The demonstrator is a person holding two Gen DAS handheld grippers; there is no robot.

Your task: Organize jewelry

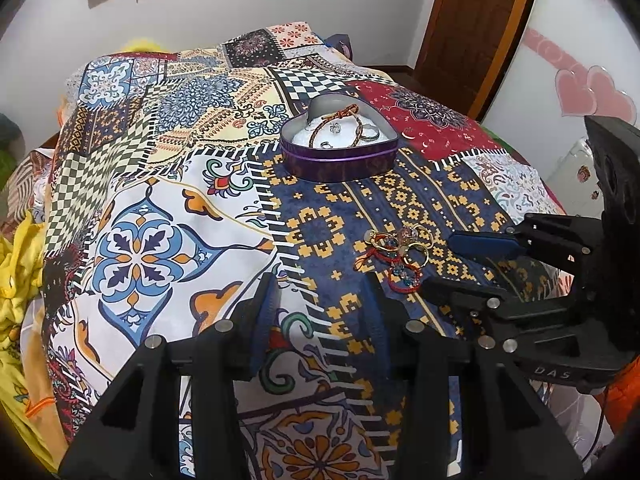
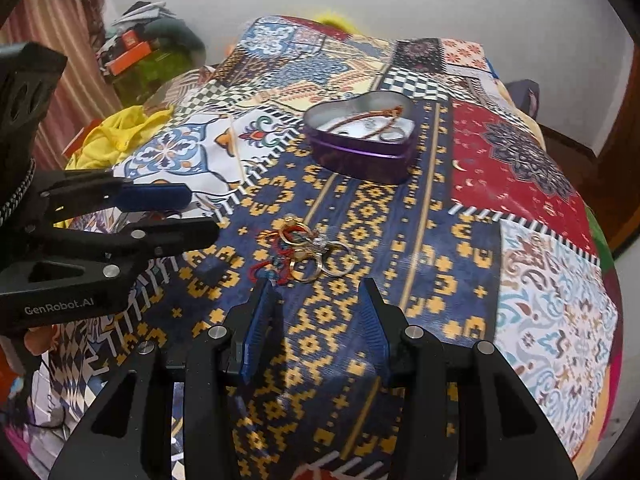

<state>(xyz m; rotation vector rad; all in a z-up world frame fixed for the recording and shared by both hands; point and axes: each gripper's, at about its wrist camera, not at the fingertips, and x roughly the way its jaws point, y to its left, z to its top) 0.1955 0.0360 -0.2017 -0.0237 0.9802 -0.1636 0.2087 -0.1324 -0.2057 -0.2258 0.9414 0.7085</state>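
Observation:
A purple heart-shaped tin (image 1: 340, 164) (image 2: 360, 156) stands on the patchwork bedspread, holding a braided bracelet (image 1: 340, 120) and a few silver rings on white padding. A loose pile of jewelry (image 1: 394, 254) (image 2: 310, 252), with gold rings, red cord and beads, lies nearer on the blue-and-yellow patch. My left gripper (image 1: 324, 284) (image 2: 200, 210) is open and empty, left of the pile. My right gripper (image 2: 316, 292) (image 1: 438, 258) is open and empty, just short of the pile.
The patchwork bedspread (image 1: 160, 208) covers the bed. Yellow cloth (image 2: 116, 132) and clutter lie off the left side. A wooden door (image 1: 476, 20) stands at the far right of the left view, and a wall with heart stickers (image 1: 592, 92) beside it.

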